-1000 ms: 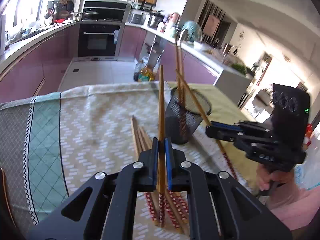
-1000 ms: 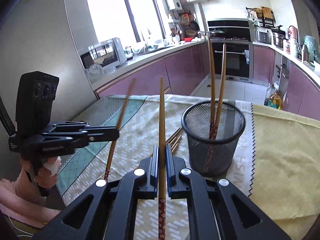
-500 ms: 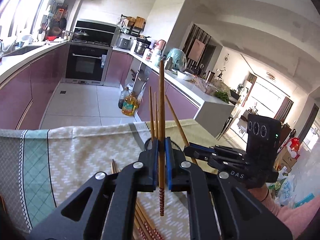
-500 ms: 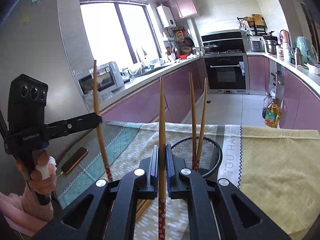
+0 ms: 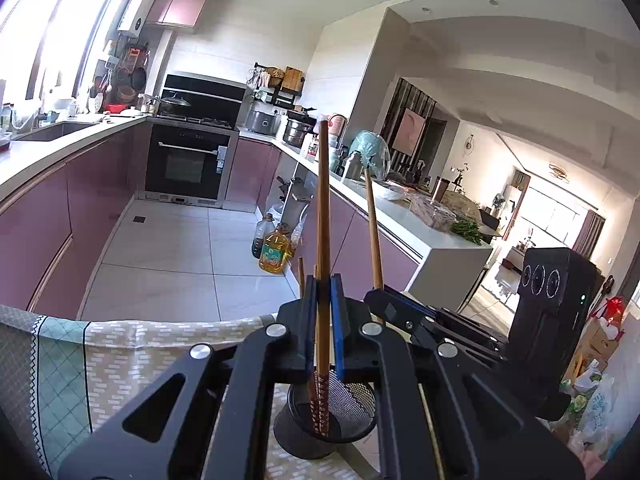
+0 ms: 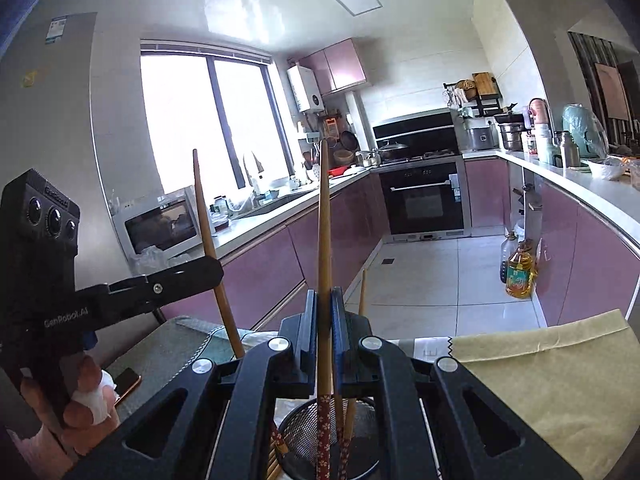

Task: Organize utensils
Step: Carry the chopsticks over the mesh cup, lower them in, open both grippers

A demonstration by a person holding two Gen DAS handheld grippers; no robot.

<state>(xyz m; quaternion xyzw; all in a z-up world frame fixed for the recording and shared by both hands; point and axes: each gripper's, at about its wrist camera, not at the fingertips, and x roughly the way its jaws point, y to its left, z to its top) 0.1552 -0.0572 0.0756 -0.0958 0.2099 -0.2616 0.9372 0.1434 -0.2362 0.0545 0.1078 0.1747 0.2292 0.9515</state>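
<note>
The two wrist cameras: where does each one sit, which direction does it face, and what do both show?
Left wrist: sits on the left gripper, shut on a chopstick, facing the oven and the right gripper.
Right wrist: sits on the right gripper, shut on its own chopstick, facing the window; the left gripper and a hand show.
Shared: the mesh holder below, the oven.

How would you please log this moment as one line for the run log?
left tongs: shut on chopstick | right tongs: shut on chopstick | both decorated ends above mesh cup | two chopsticks already inside
</note>
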